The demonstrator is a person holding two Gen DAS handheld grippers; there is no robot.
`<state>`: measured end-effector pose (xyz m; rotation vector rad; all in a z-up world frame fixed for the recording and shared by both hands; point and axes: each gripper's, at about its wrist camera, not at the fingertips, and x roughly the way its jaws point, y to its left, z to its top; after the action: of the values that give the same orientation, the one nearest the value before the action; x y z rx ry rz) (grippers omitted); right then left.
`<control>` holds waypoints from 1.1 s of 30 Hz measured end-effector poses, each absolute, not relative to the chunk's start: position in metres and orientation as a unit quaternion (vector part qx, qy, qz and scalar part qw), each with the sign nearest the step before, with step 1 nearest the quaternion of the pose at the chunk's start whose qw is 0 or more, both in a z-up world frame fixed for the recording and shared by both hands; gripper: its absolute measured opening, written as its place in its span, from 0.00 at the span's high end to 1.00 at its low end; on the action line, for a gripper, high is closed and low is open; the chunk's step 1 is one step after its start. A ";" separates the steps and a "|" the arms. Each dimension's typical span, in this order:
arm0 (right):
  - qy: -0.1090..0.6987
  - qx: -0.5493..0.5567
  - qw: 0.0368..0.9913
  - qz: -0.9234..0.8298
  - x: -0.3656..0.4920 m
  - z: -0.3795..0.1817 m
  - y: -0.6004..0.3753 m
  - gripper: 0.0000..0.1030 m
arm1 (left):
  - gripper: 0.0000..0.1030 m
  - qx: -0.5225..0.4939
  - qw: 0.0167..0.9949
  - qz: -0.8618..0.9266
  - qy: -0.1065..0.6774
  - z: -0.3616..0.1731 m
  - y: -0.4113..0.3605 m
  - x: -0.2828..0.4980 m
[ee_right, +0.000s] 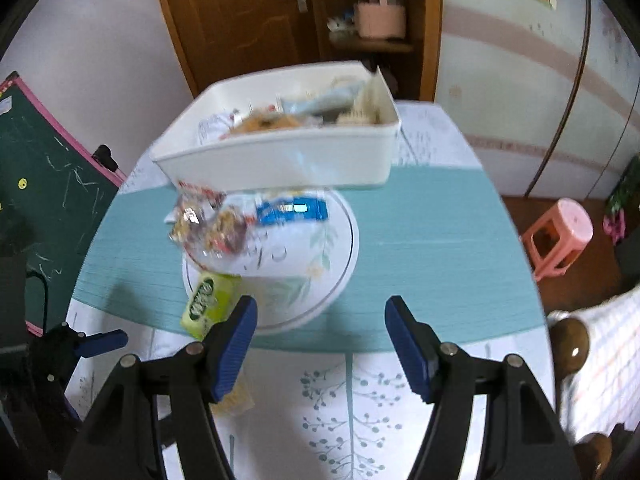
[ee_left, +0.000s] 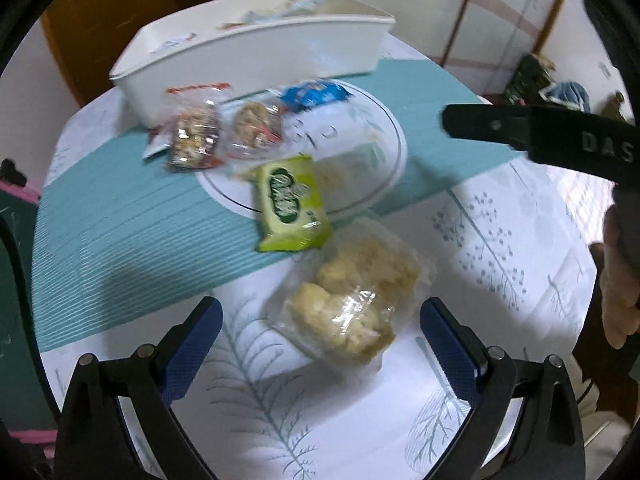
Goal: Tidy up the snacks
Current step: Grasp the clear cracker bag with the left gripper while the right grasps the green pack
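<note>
My left gripper point(ee_left: 320, 320) is open, its blue pads either side of a clear bag of pale yellow snacks point(ee_left: 352, 300) lying on the tablecloth, not touching it. A green packet point(ee_left: 290, 202) lies on the edge of a white plate point(ee_left: 384, 152). Two clear nut-snack bags point(ee_left: 196, 136) and a blue packet point(ee_left: 312, 94) lie further back. A white bin point(ee_left: 256, 52) holds several packets. My right gripper point(ee_right: 320, 320) is open and empty above the plate's point(ee_right: 340, 256) near edge; the green packet point(ee_right: 208, 304) is left of it, the bin point(ee_right: 280, 156) beyond.
The round table has a teal placemat point(ee_right: 432, 248) over a white leaf-print cloth point(ee_left: 260, 392). A pink stool point(ee_right: 556, 236) stands on the floor at right. A green chalkboard point(ee_right: 44, 184) leans at left. A wooden door point(ee_right: 248, 16) is behind the table.
</note>
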<state>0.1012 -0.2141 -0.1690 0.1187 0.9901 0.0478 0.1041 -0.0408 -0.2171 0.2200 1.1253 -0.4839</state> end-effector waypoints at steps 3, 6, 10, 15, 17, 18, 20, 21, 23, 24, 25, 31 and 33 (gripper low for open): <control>0.485 0.070 0.872 0.028 0.102 -0.182 -0.212 0.35 | 0.04 0.116 0.806 -0.237 0.529 -0.228 -0.047 0.102; 0.488 0.073 0.869 0.030 0.104 -0.190 -0.209 0.35 | 0.04 0.116 0.799 -0.246 0.536 -0.236 -0.051 0.102; 0.496 0.074 0.864 0.040 0.108 -0.197 -0.204 0.35 | 0.20 0.123 0.801 -0.241 0.533 -0.245 -0.053 0.104; 0.503 0.072 0.859 0.055 0.114 -0.203 -0.193 0.35 | 0.42 0.098 0.820 -0.228 0.516 -0.243 -0.041 0.105; 0.507 0.070 0.857 0.067 0.117 -0.205 -0.186 0.35 | 0.42 0.083 0.825 -0.213 0.517 -0.243 -0.031 0.104; 0.508 0.068 0.856 0.070 0.118 -0.207 -0.183 0.35 | 0.42 0.077 0.828 -0.205 0.516 -0.243 -0.026 0.104; 0.513 0.068 0.852 0.081 0.122 -0.210 -0.174 0.35 | 0.42 0.064 0.834 -0.183 0.516 -0.242 -0.013 0.101; 0.515 0.070 0.850 0.087 0.124 -0.212 -0.170 0.35 | 0.42 0.053 0.838 -0.168 0.516 -0.243 -0.003 0.100; 0.523 0.070 0.844 0.097 0.128 -0.215 -0.160 0.35 | 0.42 0.036 0.843 -0.146 0.517 -0.243 0.012 0.098; 0.525 0.068 0.842 0.101 0.130 -0.216 -0.155 0.35 | 0.42 0.027 0.846 -0.131 0.516 -0.244 0.019 0.098; 0.526 0.066 0.841 0.105 0.132 -0.217 -0.150 0.35 | 0.42 0.020 0.849 -0.120 0.515 -0.243 0.026 0.100; 0.544 0.068 0.828 0.114 0.145 -0.229 -0.125 0.35 | 0.42 -0.030 0.860 -0.046 0.507 -0.244 0.065 0.105; 0.541 0.066 0.832 0.101 0.149 -0.230 -0.120 0.35 | 0.42 -0.036 0.861 -0.039 0.505 -0.246 0.070 0.108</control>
<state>0.1486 -0.1199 -0.2298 0.1395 1.1473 0.2147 0.1078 0.0701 -0.2460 -0.0753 1.0596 -0.0810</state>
